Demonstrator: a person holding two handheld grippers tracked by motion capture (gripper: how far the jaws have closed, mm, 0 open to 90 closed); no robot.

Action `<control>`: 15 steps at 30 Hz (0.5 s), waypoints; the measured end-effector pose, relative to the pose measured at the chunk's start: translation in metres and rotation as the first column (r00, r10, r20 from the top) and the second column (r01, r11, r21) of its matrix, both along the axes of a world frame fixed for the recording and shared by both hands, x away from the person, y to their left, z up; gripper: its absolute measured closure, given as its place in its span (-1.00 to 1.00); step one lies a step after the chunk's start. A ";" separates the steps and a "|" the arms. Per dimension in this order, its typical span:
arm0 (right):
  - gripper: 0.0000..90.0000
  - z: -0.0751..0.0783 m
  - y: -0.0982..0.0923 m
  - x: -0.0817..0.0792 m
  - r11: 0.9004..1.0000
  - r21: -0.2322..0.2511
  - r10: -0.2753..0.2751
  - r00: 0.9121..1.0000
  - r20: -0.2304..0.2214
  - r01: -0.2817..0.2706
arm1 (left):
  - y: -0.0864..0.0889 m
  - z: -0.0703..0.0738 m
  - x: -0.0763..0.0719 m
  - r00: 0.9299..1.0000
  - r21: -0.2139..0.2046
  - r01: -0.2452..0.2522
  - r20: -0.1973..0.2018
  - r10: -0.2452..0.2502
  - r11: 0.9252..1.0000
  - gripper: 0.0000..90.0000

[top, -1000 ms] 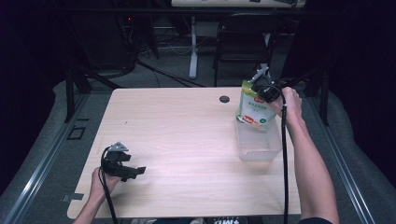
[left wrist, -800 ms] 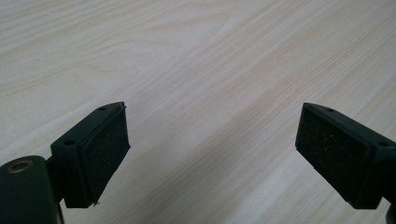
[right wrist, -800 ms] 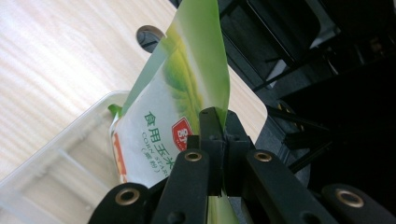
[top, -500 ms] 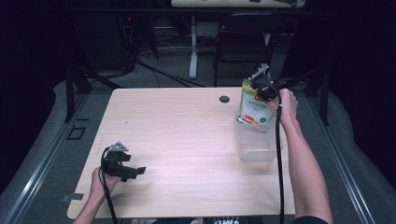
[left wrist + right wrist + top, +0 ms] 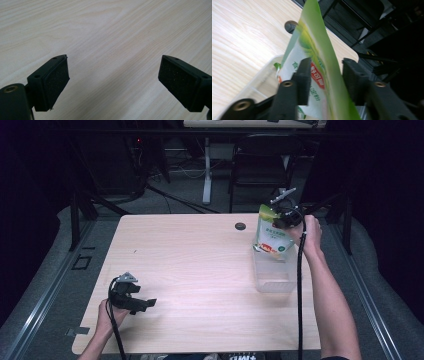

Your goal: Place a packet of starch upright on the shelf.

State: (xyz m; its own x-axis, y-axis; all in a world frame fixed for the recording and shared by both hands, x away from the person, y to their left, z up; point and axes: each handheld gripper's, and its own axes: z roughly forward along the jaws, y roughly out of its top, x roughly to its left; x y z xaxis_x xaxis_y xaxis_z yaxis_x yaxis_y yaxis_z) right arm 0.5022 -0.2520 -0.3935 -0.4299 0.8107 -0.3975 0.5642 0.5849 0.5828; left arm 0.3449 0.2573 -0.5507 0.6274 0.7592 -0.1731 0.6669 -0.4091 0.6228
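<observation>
A green and white pouch [image 5: 272, 234] stands upright with its lower end inside a clear plastic container [image 5: 274, 276] at the table's right side. My right gripper [image 5: 281, 219] grips the pouch near its top. In the right gripper view the pouch [image 5: 322, 57] fills the gap between the two black jaws of my right gripper [image 5: 324, 68], and the container's rim [image 5: 259, 81] lies below. My left gripper [image 5: 146, 304] rests low over the front left of the table, held by a hand. In the left gripper view my left gripper [image 5: 113, 75] is wide open over bare wood.
The light wooden table [image 5: 200, 260] has a small black round cap [image 5: 240, 226] set in it near the back, left of the pouch. A dark chair [image 5: 260, 155] and a desk leg stand behind the table. Cables trail from both grippers toward the front edge.
The right forearm has shifted slightly; the pouch stays held over the container. The left gripper has not moved.
</observation>
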 end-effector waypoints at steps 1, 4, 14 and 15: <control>0.15 0.002 -0.001 -0.002 1.000 0.007 -0.001 1.000 -0.001 0.001 | 0.000 0.000 0.000 1.000 0.000 0.000 0.000 0.000 1.000 -0.78; 0.07 0.005 -0.002 -0.005 1.000 0.027 0.008 1.000 -0.009 -0.008 | 0.000 0.000 0.000 1.000 0.000 0.000 0.000 0.000 1.000 -0.78; -0.35 0.024 0.003 -0.030 0.991 0.112 0.075 0.997 -0.032 -0.071 | 0.000 0.000 0.000 1.000 0.002 0.000 -0.001 0.000 1.000 -0.78; -0.35 0.024 0.003 -0.030 0.991 0.112 0.075 0.997 -0.032 -0.071 | 0.000 0.000 0.000 1.000 0.001 0.001 -0.001 -0.001 1.000 -0.78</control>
